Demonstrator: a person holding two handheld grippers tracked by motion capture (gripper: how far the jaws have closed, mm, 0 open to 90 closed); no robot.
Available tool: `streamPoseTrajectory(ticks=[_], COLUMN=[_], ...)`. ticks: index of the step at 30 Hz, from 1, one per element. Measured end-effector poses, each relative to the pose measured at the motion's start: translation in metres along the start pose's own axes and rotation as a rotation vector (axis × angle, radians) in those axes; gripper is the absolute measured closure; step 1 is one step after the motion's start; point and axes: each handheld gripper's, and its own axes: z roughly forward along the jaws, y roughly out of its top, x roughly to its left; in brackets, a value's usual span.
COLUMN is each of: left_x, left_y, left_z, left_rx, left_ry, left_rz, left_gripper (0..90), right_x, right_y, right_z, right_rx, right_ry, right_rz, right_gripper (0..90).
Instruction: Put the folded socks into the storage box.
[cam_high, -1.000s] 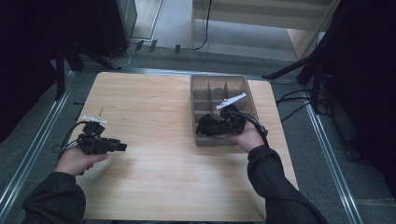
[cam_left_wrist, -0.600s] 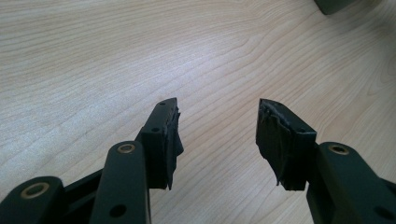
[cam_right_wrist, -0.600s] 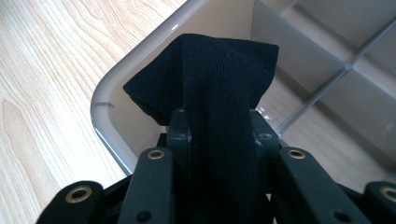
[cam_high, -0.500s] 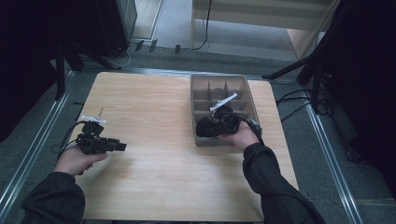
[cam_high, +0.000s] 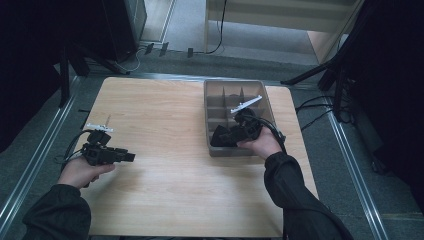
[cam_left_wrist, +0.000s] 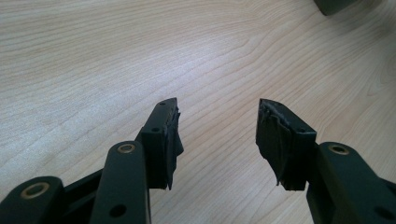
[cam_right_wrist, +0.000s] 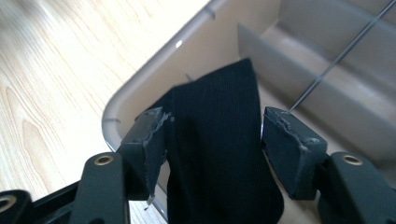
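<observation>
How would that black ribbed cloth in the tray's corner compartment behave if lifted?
Probably floppy: the black cloth lies rumpled in the grey tray, its end rising near the wall. Its ribbed knit should grip, not slip. It looks light and unbreakable. The right gripper has just opened; its pads stand clear.

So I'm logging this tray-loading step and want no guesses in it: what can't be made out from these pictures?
- Black cloth: its lower end is cut off by the bottom edge of the right gripper view; in the high view the right hand-held gripper covers part of it.
- Divided tray: the near compartments are hidden in the high view by the right hand-held gripper and hand.
- Left hand-held gripper: too small in the high view to judge its jaws; the left gripper view shows them apart, nothing between.
</observation>
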Motion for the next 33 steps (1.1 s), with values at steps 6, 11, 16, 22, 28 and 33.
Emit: streamPoseTrajectory(ticks=[6,11,16,22,28,33], left_x=[0.000,0.000,0.000,0.000,0.000,0.000], left_y=[0.000,0.000,-0.001,0.000,-0.001,-0.001], left_z=[0.000,-0.001,-0.001,-0.001,0.000,0.000], left_rx=[-0.001,0.000,-0.005,0.000,0.001,0.000], left_ry=[0.001,0.002,0.003,0.001,0.002,0.001], left_rz=[0.000,0.000,-0.003,0.001,0.000,0.001], left_gripper=[48.3,48.3,48.2,48.3,48.2,48.2], right_x=[0.003,0.005,0.005,0.003,0.005,0.011], right_y=[0.007,0.012,0.008,-0.001,-0.003,0.000], right_z=[-0.012,-0.022,-0.022,-0.012,0.002,0.015], right_rx=[-0.017,-0.048,-0.043,-0.017,0.019,0.055], right_ry=[-0.015,-0.018,-0.056,-0.071,-0.067,-0.054], right_rz=[-0.004,0.005,-0.005,0.003,0.001,-0.011], right_gripper=[39.0,54.2,82.6,89.2,90.0,90.0])
